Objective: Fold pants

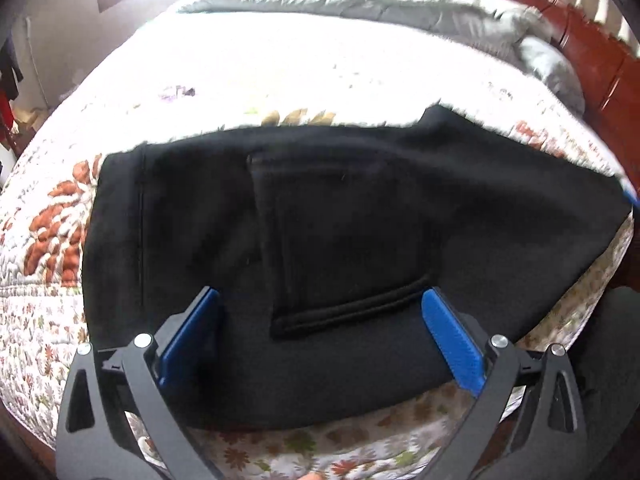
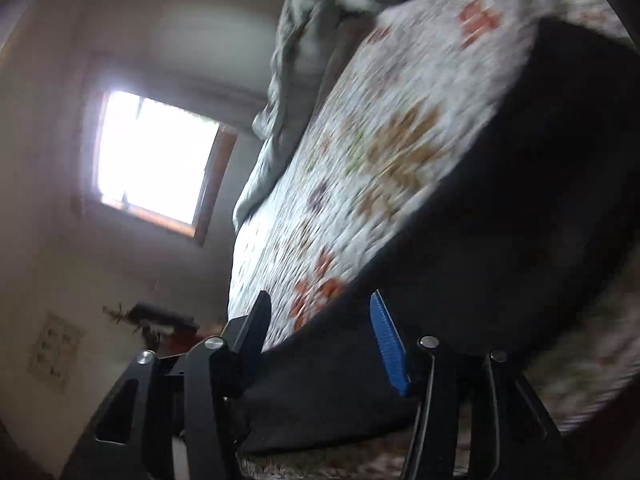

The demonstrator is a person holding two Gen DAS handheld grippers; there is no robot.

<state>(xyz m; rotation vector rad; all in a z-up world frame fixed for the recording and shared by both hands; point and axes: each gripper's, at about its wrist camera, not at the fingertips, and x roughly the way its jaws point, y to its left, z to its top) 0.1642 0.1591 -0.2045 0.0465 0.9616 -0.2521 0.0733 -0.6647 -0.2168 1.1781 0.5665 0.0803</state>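
Black pants lie across the floral bedspread, waistband end to the left and a back pocket facing up. My left gripper is open just above the pants, its blue pads either side of the pocket's lower edge. In the tilted, blurred right wrist view the pants fill the right side. My right gripper is open with an edge of the black cloth between its fingers.
A grey duvet is bunched at the far side of the bed. A red-brown wooden headboard stands at the right. A bright window is on the wall beyond the bed.
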